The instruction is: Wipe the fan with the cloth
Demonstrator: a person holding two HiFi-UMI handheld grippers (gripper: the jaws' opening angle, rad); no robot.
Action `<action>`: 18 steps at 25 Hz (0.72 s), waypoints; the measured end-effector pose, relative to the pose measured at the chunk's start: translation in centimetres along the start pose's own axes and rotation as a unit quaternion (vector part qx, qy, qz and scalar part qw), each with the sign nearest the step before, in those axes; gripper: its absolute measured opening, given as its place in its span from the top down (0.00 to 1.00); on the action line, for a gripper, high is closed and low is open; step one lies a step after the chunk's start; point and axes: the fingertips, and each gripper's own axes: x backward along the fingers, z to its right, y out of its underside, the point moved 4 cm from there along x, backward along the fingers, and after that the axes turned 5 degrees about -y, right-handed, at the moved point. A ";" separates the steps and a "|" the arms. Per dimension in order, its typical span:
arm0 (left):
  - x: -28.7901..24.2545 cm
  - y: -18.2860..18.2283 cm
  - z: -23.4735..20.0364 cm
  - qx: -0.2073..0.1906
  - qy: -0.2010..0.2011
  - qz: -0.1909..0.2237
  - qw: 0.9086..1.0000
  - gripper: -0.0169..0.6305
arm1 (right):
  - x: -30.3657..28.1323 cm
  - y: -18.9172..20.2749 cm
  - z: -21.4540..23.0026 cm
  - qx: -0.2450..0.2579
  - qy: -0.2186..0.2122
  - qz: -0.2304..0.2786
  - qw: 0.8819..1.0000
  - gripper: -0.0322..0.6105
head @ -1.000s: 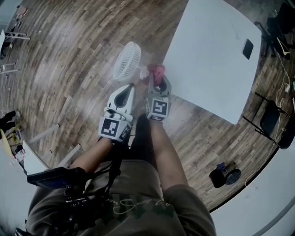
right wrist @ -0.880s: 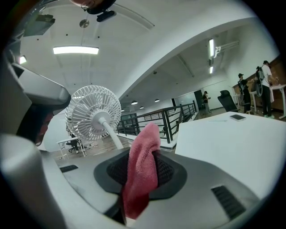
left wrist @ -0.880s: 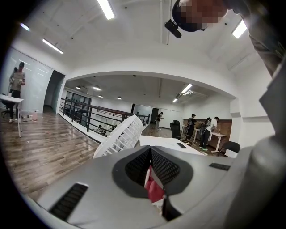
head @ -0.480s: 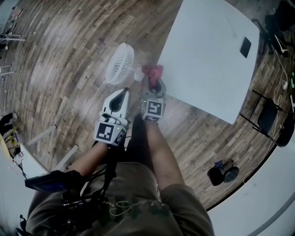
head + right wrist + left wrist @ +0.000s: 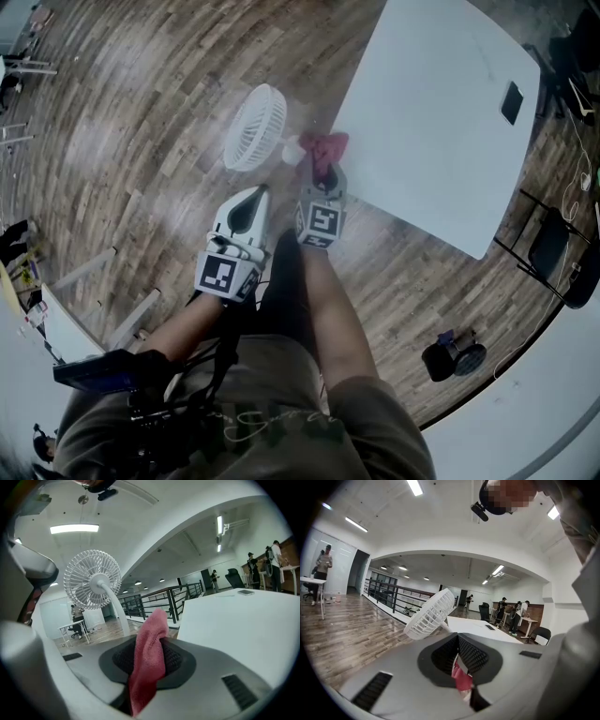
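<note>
Over the last second little has been altered beside the white table (image 5: 441, 122): the fan (image 5: 255, 128) is still found at its near corner, its grille untouched. The left gripper (image 5: 251, 192) is held short of the fan, jaws closed together. The right gripper (image 5: 323, 173) is clamped on the pink cloth (image 5: 324, 150), which is kept just beside the fan's stem. Wiping is judged not yet begun.
</note>
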 end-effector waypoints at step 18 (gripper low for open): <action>0.6 -2.1 2.8 0.021 0.027 0.000 0.999 0.95 | 2.8 -6.8 -1.5 -0.001 -0.032 0.050 0.998 0.79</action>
